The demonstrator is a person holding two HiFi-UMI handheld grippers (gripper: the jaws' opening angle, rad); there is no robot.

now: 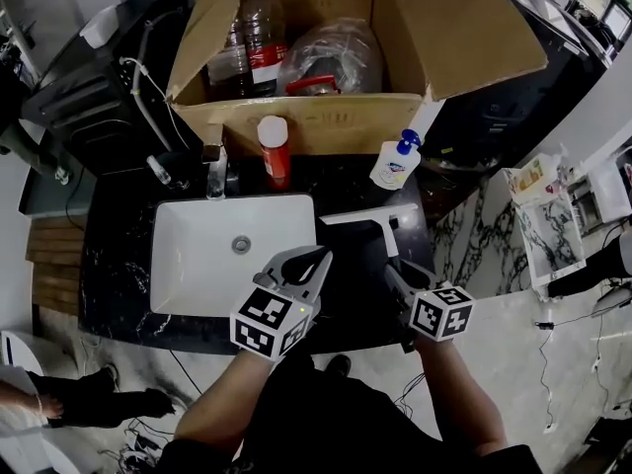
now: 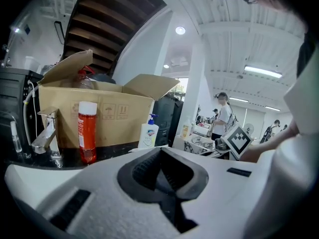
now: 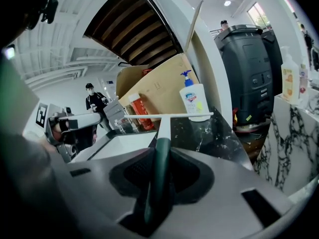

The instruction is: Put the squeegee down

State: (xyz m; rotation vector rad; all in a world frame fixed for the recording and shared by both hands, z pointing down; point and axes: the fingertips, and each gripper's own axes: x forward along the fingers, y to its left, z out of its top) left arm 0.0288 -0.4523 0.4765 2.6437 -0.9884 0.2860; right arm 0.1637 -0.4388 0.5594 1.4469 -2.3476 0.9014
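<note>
Right gripper view: the right gripper [image 3: 160, 158] is closed on the dark green handle of the squeegee [image 3: 163, 128]. The handle runs straight out between the jaws. Its white neck rises to a thin white blade, held crosswise and roughly level.

Left gripper view: the left gripper [image 2: 160, 153] has its jaw tips together and nothing between them. It takes no part in this step.

Head view: both grippers sit at the near edge of the black marble counter [image 1: 355, 275]. The left one is over the right rim of the white sink [image 1: 178, 227], and the right one is just beside it. The squeegee lies over the bare strip of counter to the right of the sink, with its blade near the sink's far corner. Whether the blade touches the stone cannot be told. Beyond it stand a soap pump bottle [image 1: 393, 163], a red bottle [image 1: 274, 151] and a faucet [image 1: 215, 166], all in front of an open cardboard box [image 1: 326, 124].

Suggested handling:
- Lower the handle until the blade and handle both rest on the dark strip.
- Keep the blade level and short of the soap bottle, and keep its left end off the sink rim.
- Part the jaws only once the stone carries the weight.
- Draw the gripper back along the line of the handle, so the tool is not dragged or rolled.
</note>
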